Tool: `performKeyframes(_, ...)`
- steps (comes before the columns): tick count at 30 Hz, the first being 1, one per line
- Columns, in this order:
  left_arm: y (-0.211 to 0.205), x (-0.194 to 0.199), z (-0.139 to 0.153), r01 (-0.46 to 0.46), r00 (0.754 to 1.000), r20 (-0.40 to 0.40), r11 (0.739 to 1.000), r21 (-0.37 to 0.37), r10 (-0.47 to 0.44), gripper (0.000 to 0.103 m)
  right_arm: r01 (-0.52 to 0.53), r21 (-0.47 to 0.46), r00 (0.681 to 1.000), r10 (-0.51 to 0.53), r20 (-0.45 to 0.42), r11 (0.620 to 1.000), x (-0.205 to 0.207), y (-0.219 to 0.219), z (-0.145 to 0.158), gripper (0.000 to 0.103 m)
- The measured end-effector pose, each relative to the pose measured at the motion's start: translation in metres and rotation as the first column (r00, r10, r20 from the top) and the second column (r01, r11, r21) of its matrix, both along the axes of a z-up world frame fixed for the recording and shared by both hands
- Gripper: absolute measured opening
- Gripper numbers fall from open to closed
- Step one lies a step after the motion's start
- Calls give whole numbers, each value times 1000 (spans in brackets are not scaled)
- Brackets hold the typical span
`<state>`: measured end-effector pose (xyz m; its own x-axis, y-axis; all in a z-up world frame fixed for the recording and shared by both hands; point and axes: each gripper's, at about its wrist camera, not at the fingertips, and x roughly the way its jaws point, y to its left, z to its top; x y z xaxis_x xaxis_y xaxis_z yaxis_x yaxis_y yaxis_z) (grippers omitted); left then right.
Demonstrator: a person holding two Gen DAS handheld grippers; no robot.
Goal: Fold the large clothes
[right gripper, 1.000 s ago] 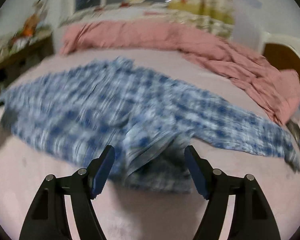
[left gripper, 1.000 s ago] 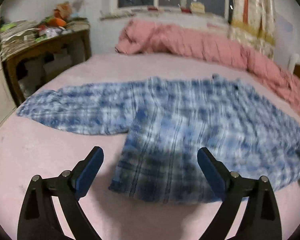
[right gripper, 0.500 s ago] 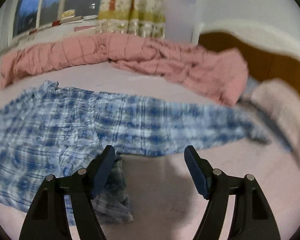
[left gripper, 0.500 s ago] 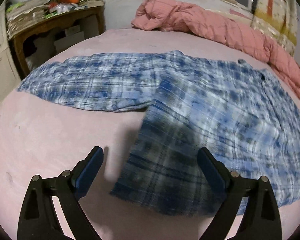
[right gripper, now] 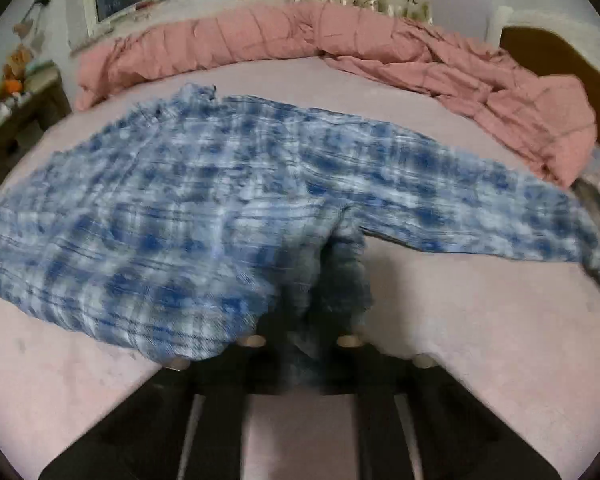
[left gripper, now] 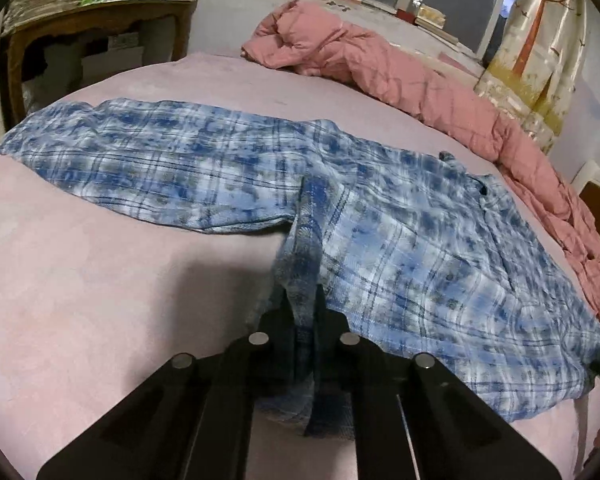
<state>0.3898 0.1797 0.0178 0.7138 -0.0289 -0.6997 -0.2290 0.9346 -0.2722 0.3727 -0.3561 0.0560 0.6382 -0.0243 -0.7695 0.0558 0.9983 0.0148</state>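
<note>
A blue and white plaid shirt (left gripper: 400,240) lies spread flat on the pink bed sheet (left gripper: 100,280), sleeves stretched out to either side. My left gripper (left gripper: 302,306) is at the shirt's near hem below the left sleeve, its jaws closing tight on a pinched ridge of fabric. In the right wrist view the same shirt (right gripper: 180,200) fills the middle. My right gripper (right gripper: 306,320) is at the near hem under the right sleeve, jaws closing on a bunched fold of cloth that drapes over and hides its fingertips.
A rumpled pink quilt (left gripper: 400,76) runs along the far side of the bed and also shows as the quilt (right gripper: 300,36). A cluttered wooden desk (left gripper: 92,24) stands at the left. A wooden headboard (right gripper: 560,56) is at the right, curtains (left gripper: 532,40) and a window behind.
Both grippers came down to the shirt's near hem and went from wide open to shut, each pinching up a fold of plaid fabric. The right view swung back to the left.
</note>
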Motion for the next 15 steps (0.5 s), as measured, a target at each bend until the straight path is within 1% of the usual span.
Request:
performKeyframes(1, -2, 1, -1, -4, 1000, -9, 1000, 16, 4, 6, 30, 1, 999, -30, 38, 1000, 1, -5, 3, 5)
performKeyframes(3, -8, 6, -5, -7, 999, -41, 998, 65, 9, 6, 102, -21, 987, -99, 130, 995, 2, -16, 8, 5)
performKeyframes(4, -11, 8, -8, -5, 998, -63, 996, 91, 11, 6, 111, -11, 985, -108, 134, 994, 6, -21, 5, 5)
performKeyframes(5, -15, 11, -12, -3, 996, -84, 993, 115, 13, 7, 110, 16, 989, -111, 102, 994, 13, -27, -5, 5)
performKeyframes(6, -16, 13, -14, 0, 995, -94, 991, 131, 13, 7, 115, 40, 992, -117, 46, 993, 22, -32, -17, 5)
performKeyframes(8, -19, 14, -14, 2, 995, -98, 988, 155, 14, 8, 121, 62, 992, -118, -38, 991, 34, -37, -39, 5)
performKeyframes(9, -20, 14, -14, 2, 995, -98, 986, 166, 14, 8, 123, 64, 992, -121, -46, 990, 37, -39, -42, 5)
performKeyframes(12, -20, 13, -11, 2, 997, -79, 984, 176, 12, 9, 141, 37, 990, -141, -22, 989, 34, -36, -34, 5)
performKeyframes(14, -18, 6, -2, -18, 999, -43, 983, 182, 27, 15, 152, 4, 988, -152, -15, 988, 30, -31, -31, 5)
performKeyframes(15, -19, -2, 7, -47, 999, -17, 977, 210, 52, 15, 152, -23, 988, -152, 2, 988, 26, -28, -25, 5)
